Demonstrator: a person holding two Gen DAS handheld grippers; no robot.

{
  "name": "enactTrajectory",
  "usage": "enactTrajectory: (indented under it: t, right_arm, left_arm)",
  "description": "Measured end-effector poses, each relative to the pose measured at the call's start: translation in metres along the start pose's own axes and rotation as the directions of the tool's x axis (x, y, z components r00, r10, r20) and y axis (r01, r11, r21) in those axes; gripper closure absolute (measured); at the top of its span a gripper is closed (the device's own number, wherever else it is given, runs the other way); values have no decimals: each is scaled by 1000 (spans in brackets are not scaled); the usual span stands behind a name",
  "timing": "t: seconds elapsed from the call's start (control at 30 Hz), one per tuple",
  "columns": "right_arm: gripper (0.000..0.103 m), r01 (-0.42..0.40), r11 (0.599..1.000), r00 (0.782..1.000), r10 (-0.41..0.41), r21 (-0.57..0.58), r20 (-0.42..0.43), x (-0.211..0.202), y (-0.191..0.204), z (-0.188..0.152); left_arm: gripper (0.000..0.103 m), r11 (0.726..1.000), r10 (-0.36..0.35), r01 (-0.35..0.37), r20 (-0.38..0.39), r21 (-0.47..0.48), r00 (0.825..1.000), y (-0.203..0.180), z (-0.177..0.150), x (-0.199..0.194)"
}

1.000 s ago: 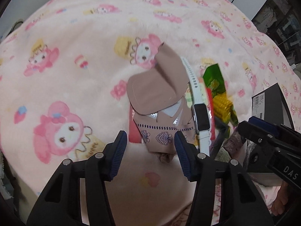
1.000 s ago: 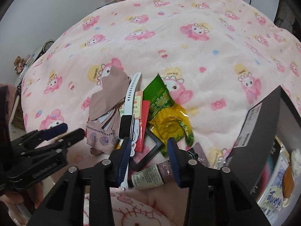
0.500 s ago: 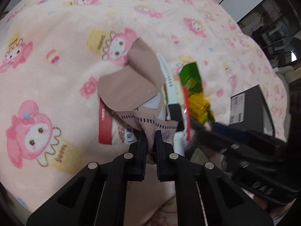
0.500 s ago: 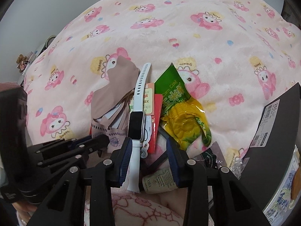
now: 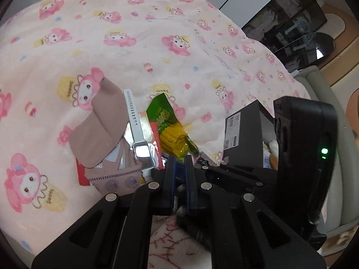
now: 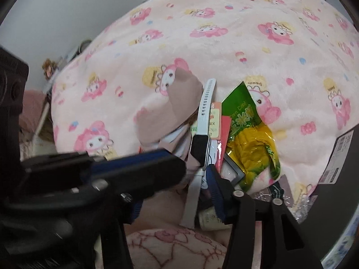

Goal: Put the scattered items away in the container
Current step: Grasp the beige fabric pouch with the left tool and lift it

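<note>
A pile lies on the pink blanket: a brown sock, a white smartwatch, a corn snack packet and red cards. My left gripper is shut, with nothing clearly between its pads, and sits right of the sock. It crosses the right wrist view. My right gripper is partly hidden behind the left one; its right finger lies by the watch strap. Its body fills the right of the left wrist view. The black box stands at the right.
A small bottle and a dark frame lie under the right gripper. A crinkled wrapper lies beside the box. The blanket stretches far beyond the pile. Furniture stands at the far right.
My left gripper has let go of the patterned sock edge and swung right, still shut, in front of the right gripper. The right gripper has moved in closer to the watch.
</note>
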State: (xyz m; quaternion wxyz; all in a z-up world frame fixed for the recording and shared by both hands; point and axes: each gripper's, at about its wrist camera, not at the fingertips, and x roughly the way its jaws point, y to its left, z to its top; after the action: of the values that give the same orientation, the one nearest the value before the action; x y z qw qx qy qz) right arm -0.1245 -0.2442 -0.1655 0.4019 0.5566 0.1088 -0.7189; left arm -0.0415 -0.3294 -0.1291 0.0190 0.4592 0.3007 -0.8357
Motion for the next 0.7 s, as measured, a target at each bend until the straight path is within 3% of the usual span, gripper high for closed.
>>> enactTrajectory:
  t: [0.03,0.07,0.1,0.17,0.27,0.3,0.4,0.47,0.53,0.63,0.7]
  right_arm:
    - [91,37,999,999,-37,10,5,0,-2,0]
    - [92,66,998,998,-66,18,10,0,-5,1]
    - [94,74,997,997,-74,25,10,-2,-10,0]
    - [94,63,997,998,-63,34,-4,-2,-14,0]
    - [93,11,999,998,-9,40,-60,3,-18,0]
    - [93,-8,999,997,12,42,-81,6,-15,0]
    - [91,-35,998,994,40,53,-105,15,-9,-3]
    - [89,5,999,994,0,51,-113,19,-8,-5]
    - [86,29,998,991,-21,56,-130,24,-10,-5]
    - [80,42,998,989,-34,50,-140,24,-11,-6]
    - [66,21,999,992,-16,39,-129,20,-10,-7]
  left_arm:
    - [95,1000,2,-2,9,-4,1000,3,0,-2]
    - [85,1000,9,-9,18,-15,1000,8,0,-3]
    - [72,999,28,-28,28,-34,999,16,0,-5]
    - [62,994,87,-84,36,-72,996,36,1,-4]
    - [61,963,235,-237,-26,-126,972,68,-4,13]
    - [61,956,246,-253,-59,-152,967,78,-7,19]
    - [57,957,144,-172,-130,-232,981,98,-20,40]
    - [59,958,79,-116,-147,-262,986,101,-27,52]
    - [88,954,82,-123,-156,-274,984,101,-27,57]
    - [96,959,30,-59,-109,-277,994,89,-20,47]
    - [97,964,-7,-17,-90,-267,996,78,-13,41]
